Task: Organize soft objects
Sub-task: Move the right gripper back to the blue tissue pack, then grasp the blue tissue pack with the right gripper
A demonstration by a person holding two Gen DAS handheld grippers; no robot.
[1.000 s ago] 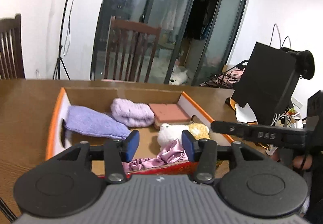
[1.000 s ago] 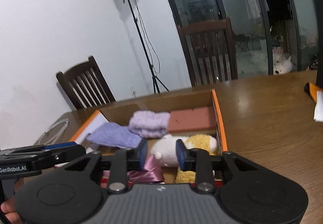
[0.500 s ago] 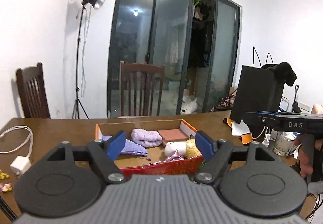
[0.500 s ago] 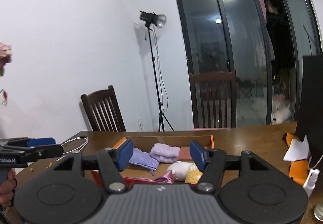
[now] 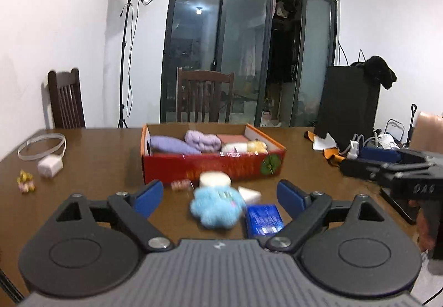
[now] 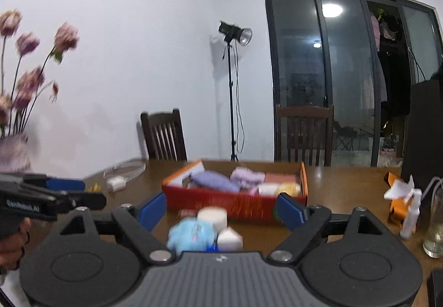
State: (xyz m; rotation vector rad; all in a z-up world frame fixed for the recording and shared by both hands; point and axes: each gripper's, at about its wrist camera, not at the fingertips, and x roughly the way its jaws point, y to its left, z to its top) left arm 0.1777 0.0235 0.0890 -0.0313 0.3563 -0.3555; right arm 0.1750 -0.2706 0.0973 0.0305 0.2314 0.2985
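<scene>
The principal risk from here is a poor pick among the crowded items in front of the red box point(image 5: 213, 168): the blue plush toy point(image 5: 216, 208), at lower centre of the left wrist view, lies touching or nearly touching a white wedge point(image 5: 250, 195), a round white pad point(image 5: 215, 179) and a blue packet point(image 5: 264, 219), so a wide closure could catch a neighbour or push the toy against the box wall. Both views are motion-blurred, which suggests fast hand travel; an approach at that pace could overshoot or scatter the loose pieces. The box, at centre frame, already holds a lilac cloth point(image 5: 171, 144), a purple roll point(image 5: 203, 140), a pink block point(image 5: 232, 138) and pale plush items point(image 5: 245, 146), so space on its right side looks limited. The left gripper point(image 5: 218, 196) is released, its jaws just opened wide, with nothing pressed between the blue pads point(image 5: 149, 196); the toy shows in the gap beyond them, untouched. The right gripper point(image 6: 221, 208) is likewise released and empty, jaws just widened, and appears at right of the left view as a dark body. Both hands are held back from the box, pointing slightly downward across the table point(image 5: 97, 146), roughly side by side. A hand point(image 6: 12, 237) is partly visible at lower left of the right view.
</scene>
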